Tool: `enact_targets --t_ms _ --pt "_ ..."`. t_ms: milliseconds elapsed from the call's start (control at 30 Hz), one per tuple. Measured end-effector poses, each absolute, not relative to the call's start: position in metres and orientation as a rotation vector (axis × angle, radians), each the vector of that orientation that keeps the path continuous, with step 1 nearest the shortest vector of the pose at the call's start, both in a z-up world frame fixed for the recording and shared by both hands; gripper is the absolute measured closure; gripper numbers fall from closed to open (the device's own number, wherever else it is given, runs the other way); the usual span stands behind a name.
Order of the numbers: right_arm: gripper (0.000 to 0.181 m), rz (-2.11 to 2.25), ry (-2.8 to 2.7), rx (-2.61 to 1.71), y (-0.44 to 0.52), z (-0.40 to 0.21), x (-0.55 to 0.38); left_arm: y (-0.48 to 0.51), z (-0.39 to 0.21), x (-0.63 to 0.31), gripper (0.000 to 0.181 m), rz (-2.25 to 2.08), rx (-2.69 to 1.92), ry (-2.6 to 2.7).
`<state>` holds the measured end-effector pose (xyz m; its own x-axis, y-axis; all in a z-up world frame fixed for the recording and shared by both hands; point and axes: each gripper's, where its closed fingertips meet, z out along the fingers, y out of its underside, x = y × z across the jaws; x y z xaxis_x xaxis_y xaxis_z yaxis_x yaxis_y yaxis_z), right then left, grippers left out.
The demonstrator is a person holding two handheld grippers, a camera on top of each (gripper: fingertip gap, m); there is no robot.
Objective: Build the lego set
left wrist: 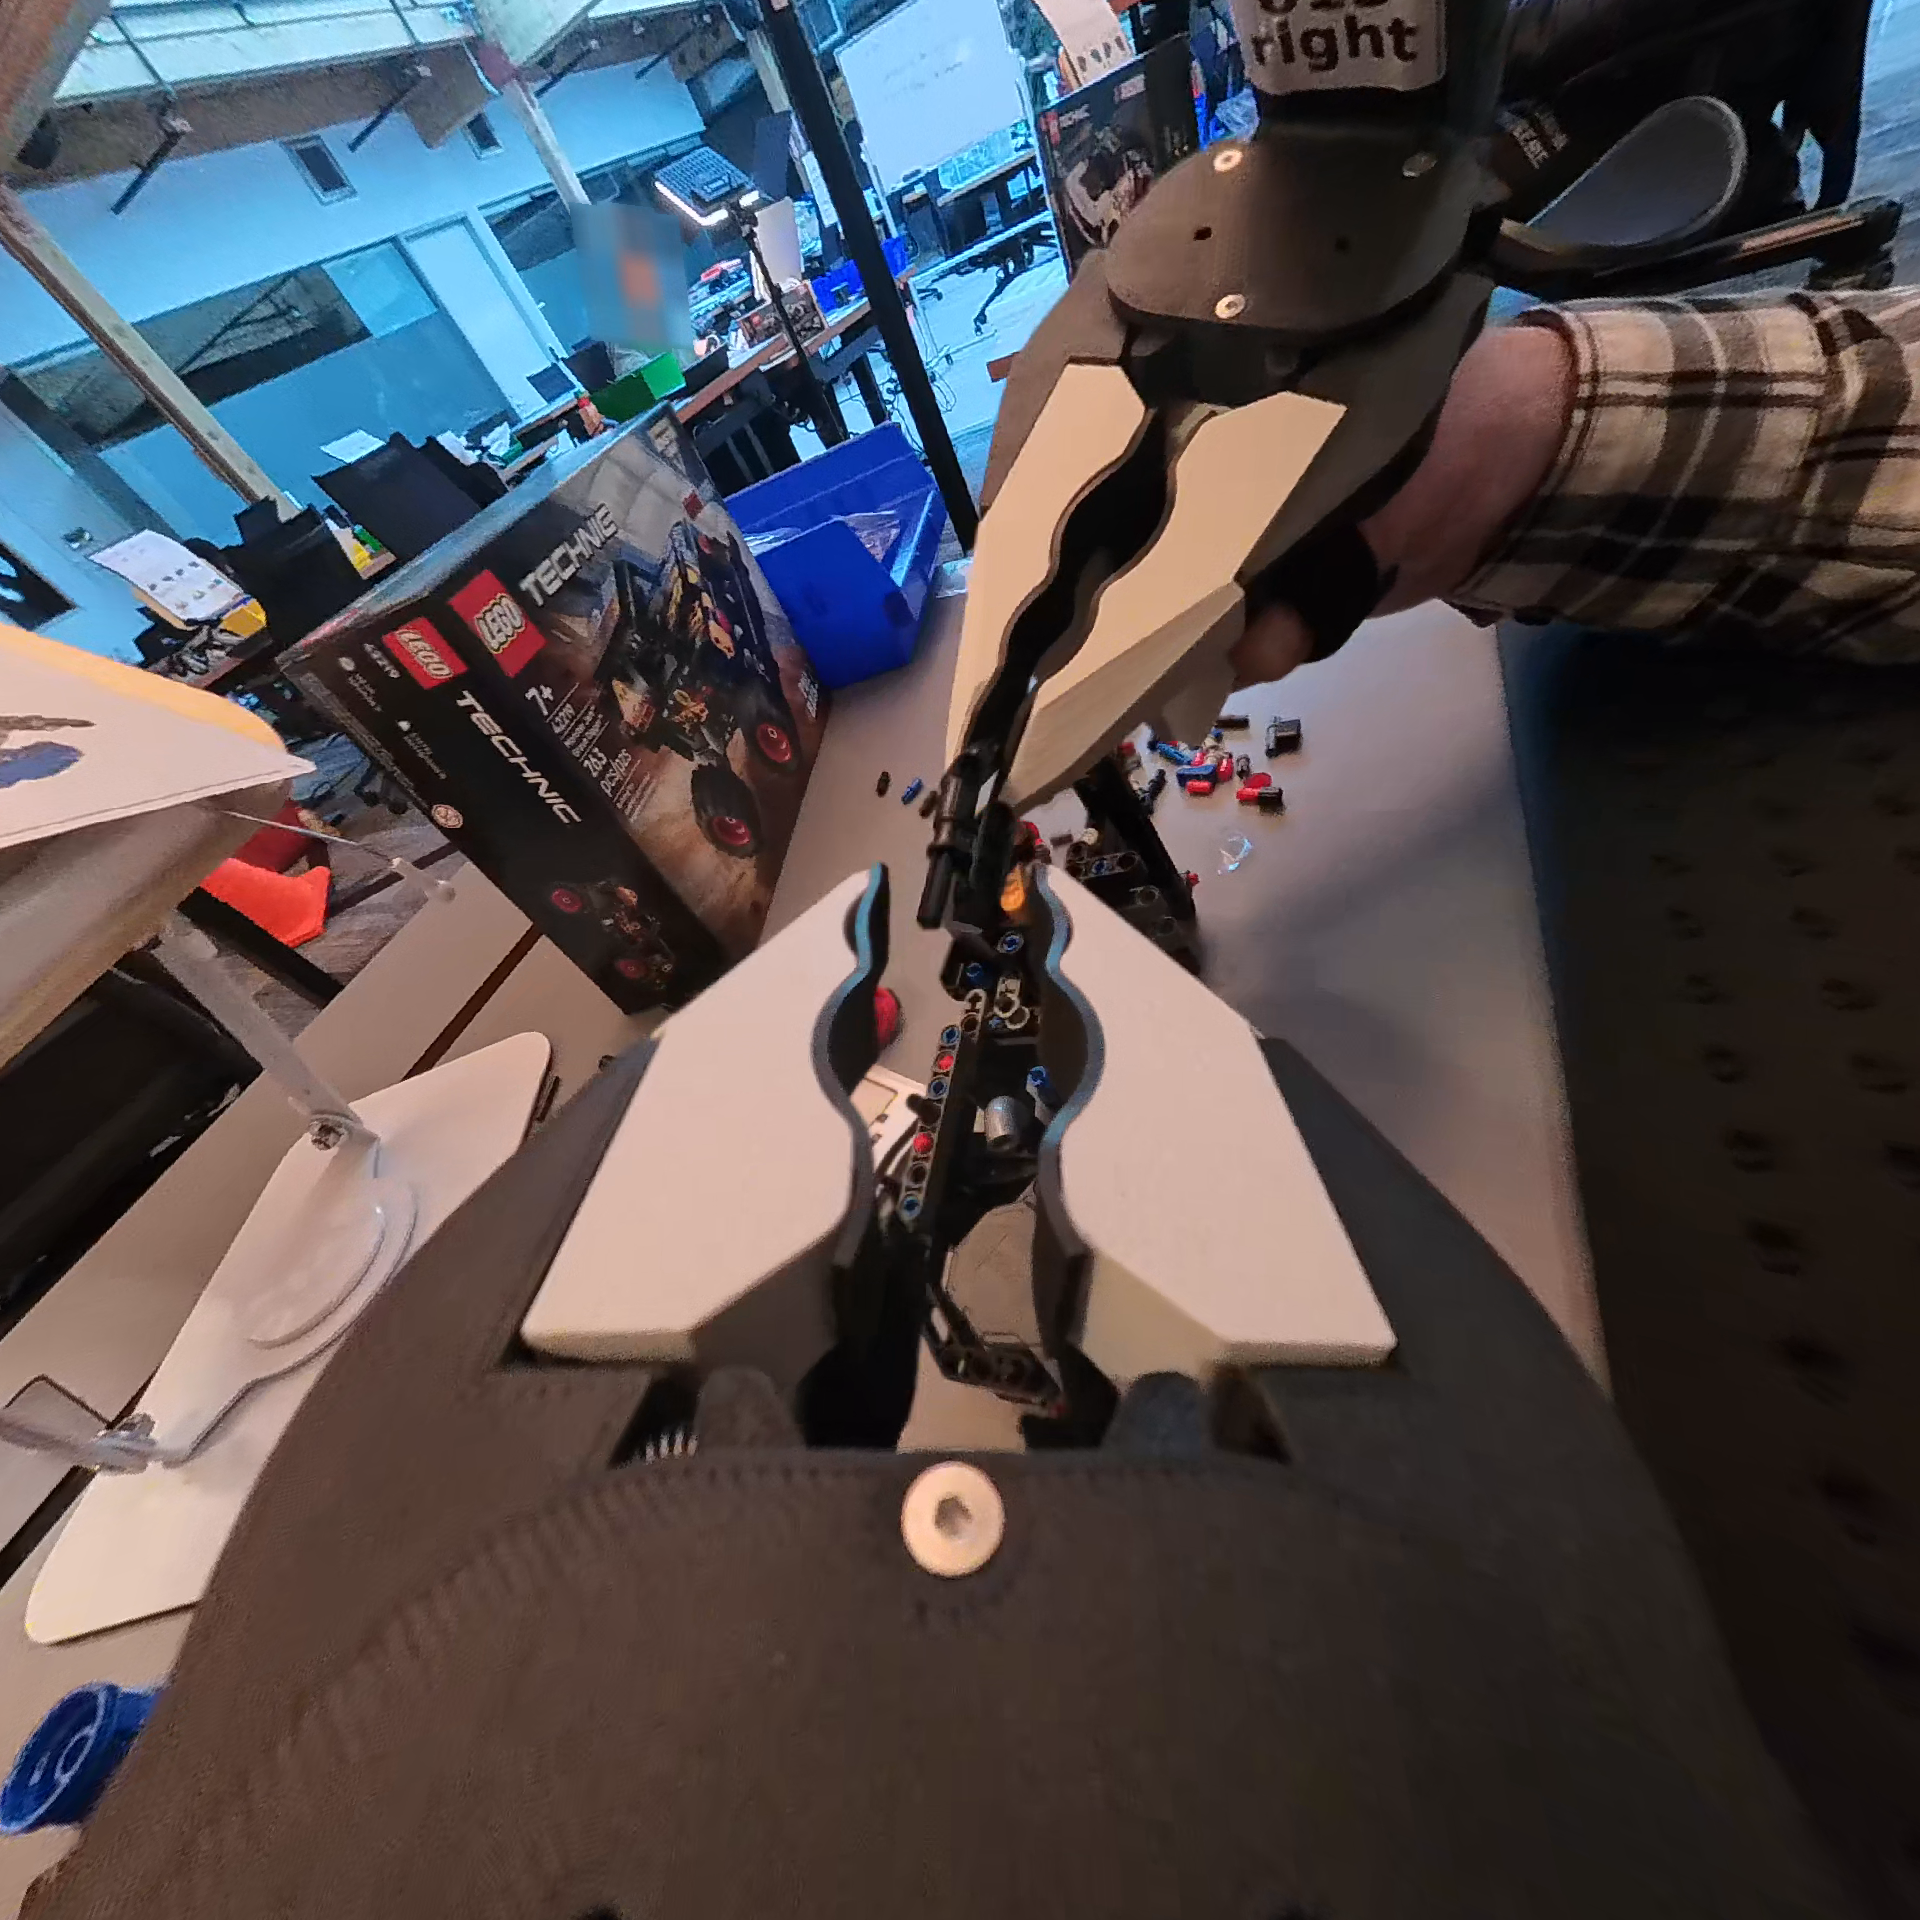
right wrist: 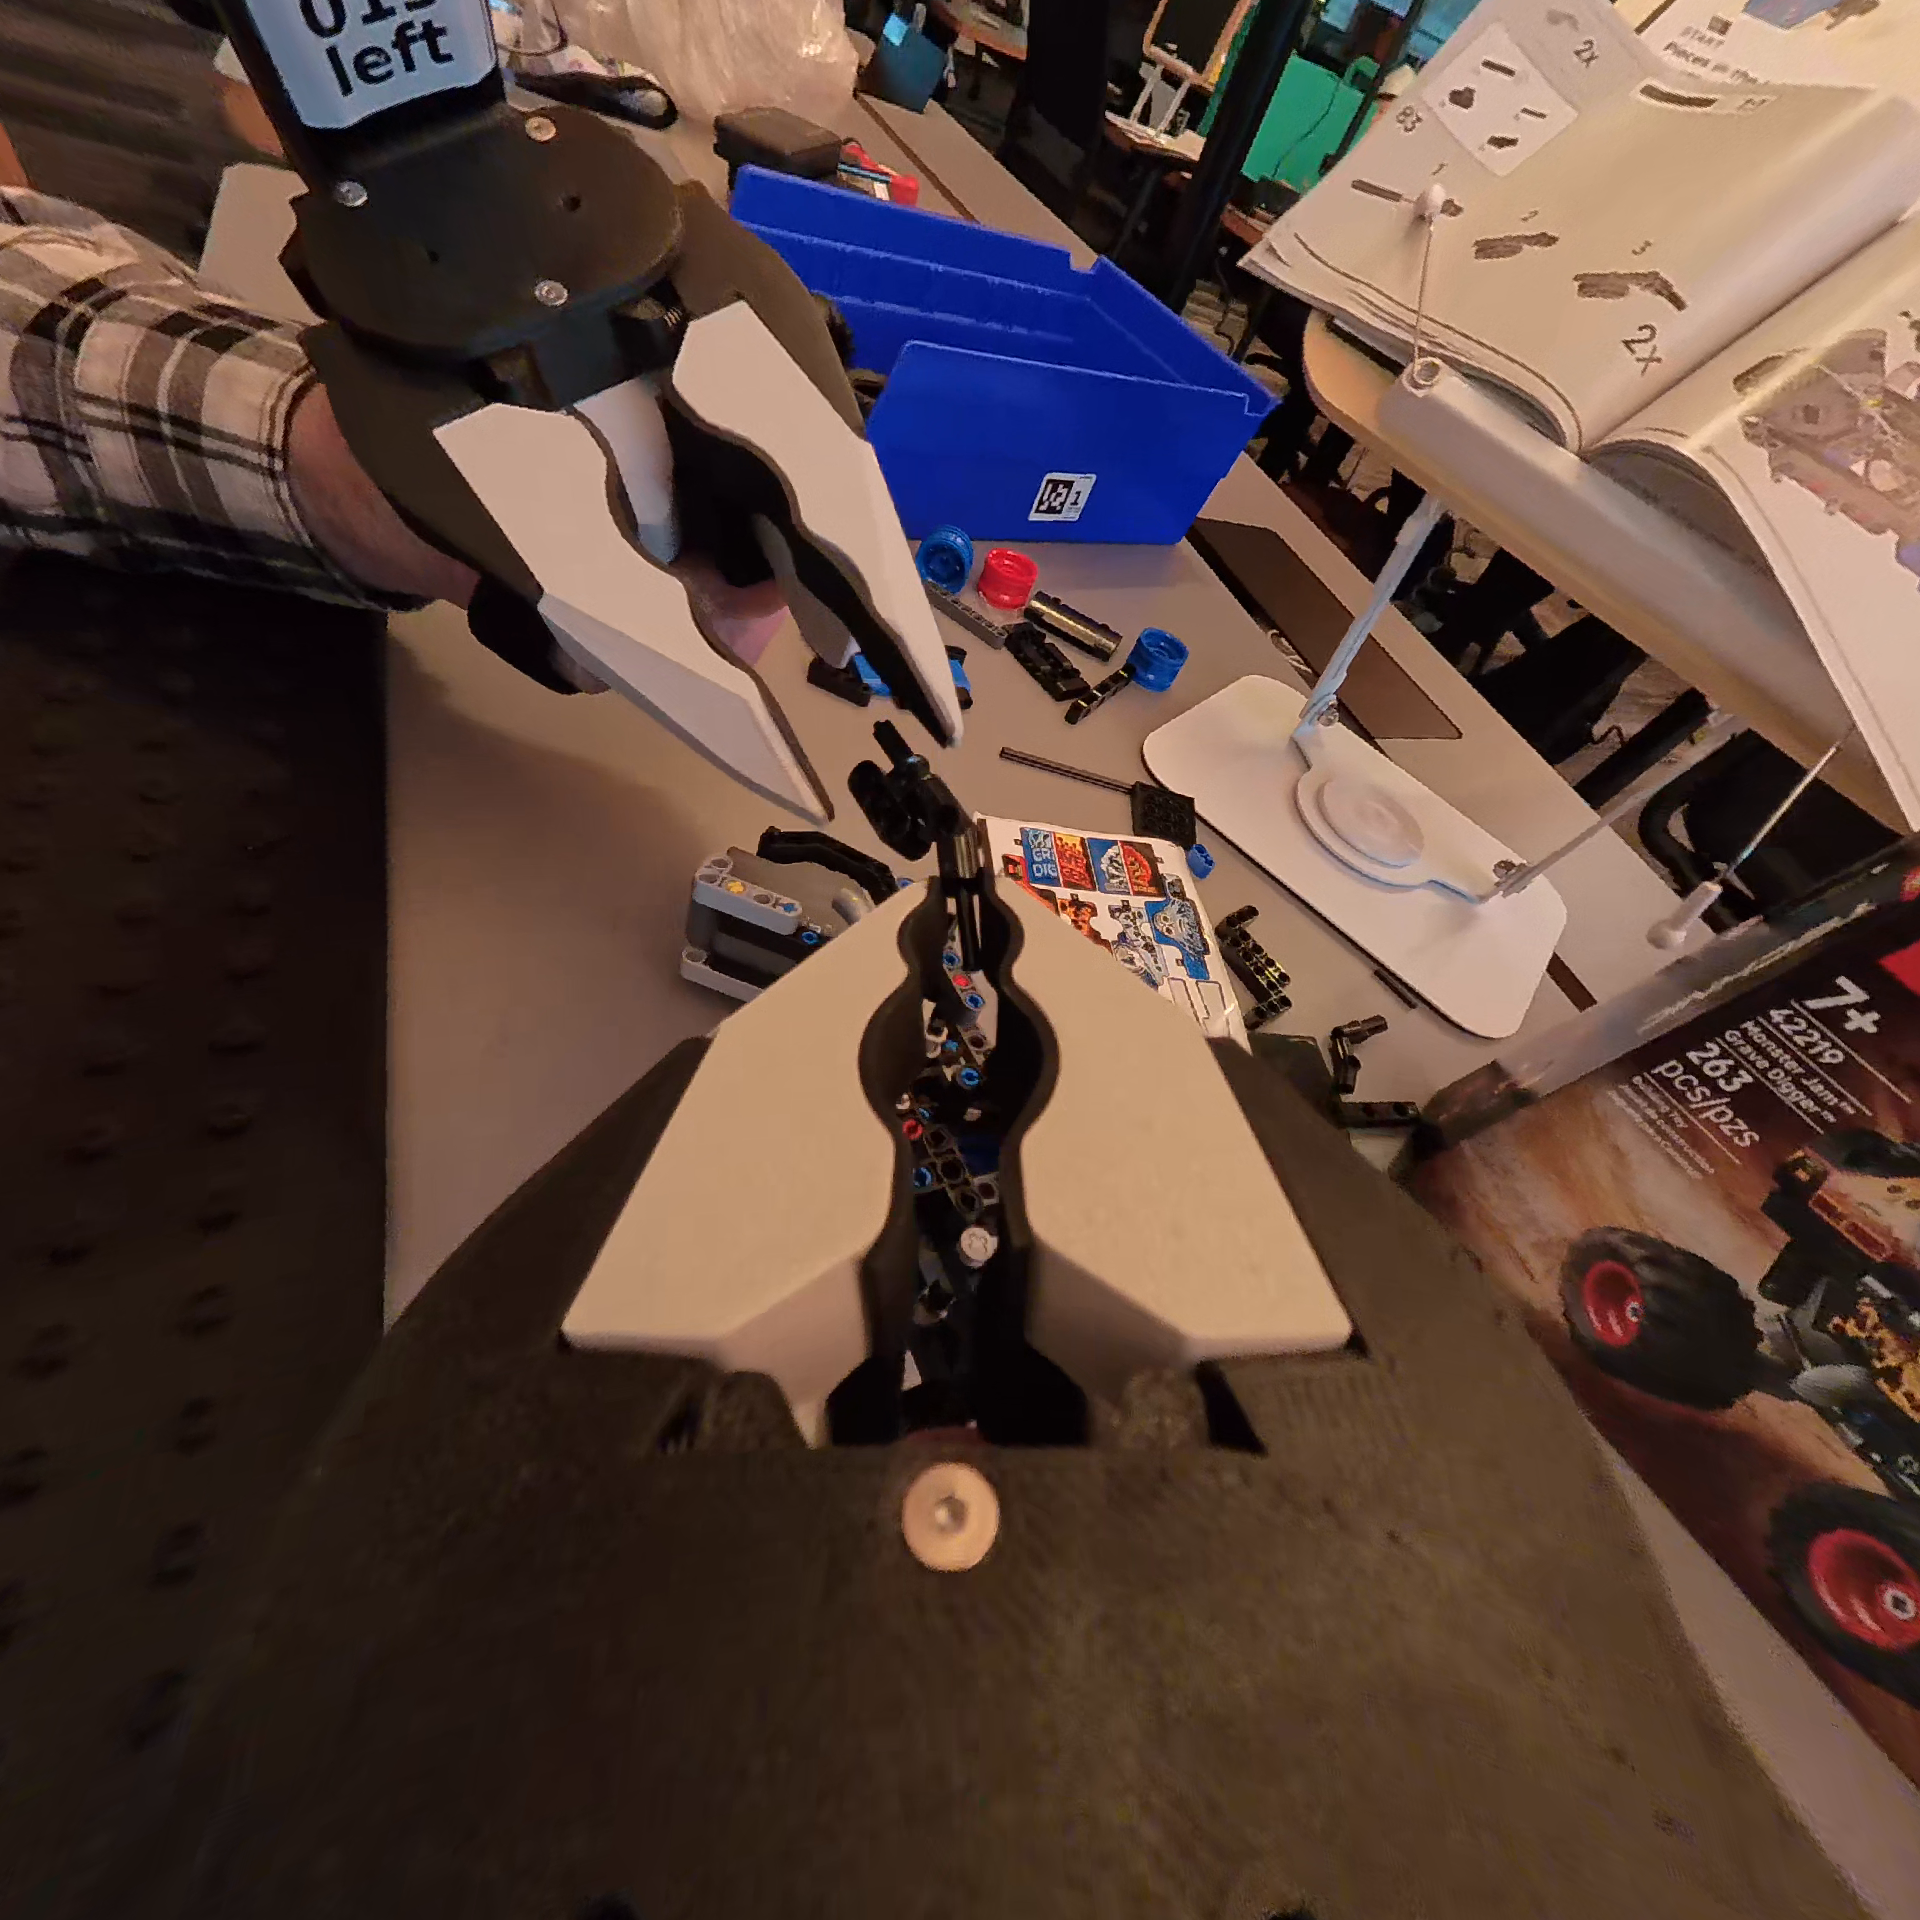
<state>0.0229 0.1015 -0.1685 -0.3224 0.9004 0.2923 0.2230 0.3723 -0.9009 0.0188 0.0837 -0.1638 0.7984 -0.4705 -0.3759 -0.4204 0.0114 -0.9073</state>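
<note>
The left wrist view is cool and bluish, daylight from far windows; the right wrist view is warm, amber and dimmer; both bend strongly at the edges; near gripper bodies are soft, backgrounds slightly blurred.

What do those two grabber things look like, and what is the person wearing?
Each hand-held gripper, left and right, has a dark grey, textured plastic body with silver screws and two pale grey wedge-shaped fingers whose black inner edges are wavy. A white label with black writing sits on each handle. The person wears a plaid shirt sleeve in cream, grey and black, plus a black glove.
</note>
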Motion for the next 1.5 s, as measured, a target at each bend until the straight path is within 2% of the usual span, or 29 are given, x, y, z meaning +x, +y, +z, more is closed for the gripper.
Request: enact_targets --t_ms 333,467,833,1500 --pt "0.177 1.015 -1.766 -1.008 0.103 -0.17 0.023 0.085 -0.165 0.016 0.157 0.015 -1.608 0.731" --pt "0.177 1.019 -1.77 -1.013 0.103 -0.171 0.023 0.085 -0.166 0.017 0.167 0.032 -1.602 0.749" --pt "0.177 0.992 -1.779 -0.971 0.101 -0.168 0.025 0.086 -0.172 0.018 0.168 0.027 -1.622 0.767" --pt "0.178 0.931 -1.862 -1.027 0.107 -0.187 0.029 0.091 -0.191 0.018 0.164 -0.026 -1.718 0.784"
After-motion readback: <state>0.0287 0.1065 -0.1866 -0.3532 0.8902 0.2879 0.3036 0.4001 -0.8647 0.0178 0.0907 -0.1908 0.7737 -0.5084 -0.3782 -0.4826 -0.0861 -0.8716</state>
